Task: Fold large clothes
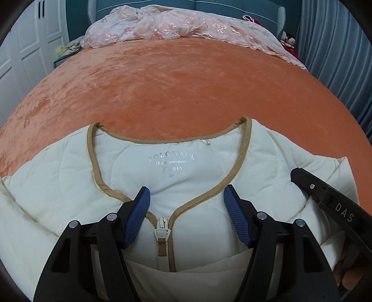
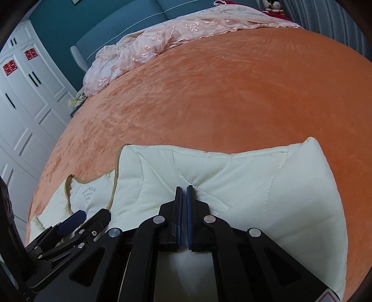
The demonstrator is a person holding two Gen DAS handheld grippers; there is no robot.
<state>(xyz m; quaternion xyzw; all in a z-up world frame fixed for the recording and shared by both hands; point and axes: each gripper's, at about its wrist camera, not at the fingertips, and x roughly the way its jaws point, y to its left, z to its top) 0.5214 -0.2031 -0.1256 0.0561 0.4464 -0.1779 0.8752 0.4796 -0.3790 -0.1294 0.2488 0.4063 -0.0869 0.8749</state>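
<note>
A cream quilted jacket [image 1: 69, 185] with tan collar trim lies on the orange bedspread [image 1: 174, 81], collar toward the far side, zipper closed. My left gripper [image 1: 187, 192] is open above the zipper top, empty, blue pads either side of the neckline. The right gripper's black body [image 1: 337, 204] shows at the right over the jacket's shoulder. In the right wrist view my right gripper [image 2: 184, 189] is shut, its tips resting on the jacket's folded shoulder part [image 2: 255, 185]; whether fabric is pinched I cannot tell. The left gripper [image 2: 76, 220] shows at lower left by the collar.
A pink lace cover [image 1: 174, 25] lies bunched along the bed's far end against a teal headboard [image 1: 232, 4]. White wardrobe doors [image 2: 23, 104] stand to the left. Blue-grey curtains [image 1: 337, 58] hang at the right. Plush toys [image 1: 288, 39] sit at the far right corner.
</note>
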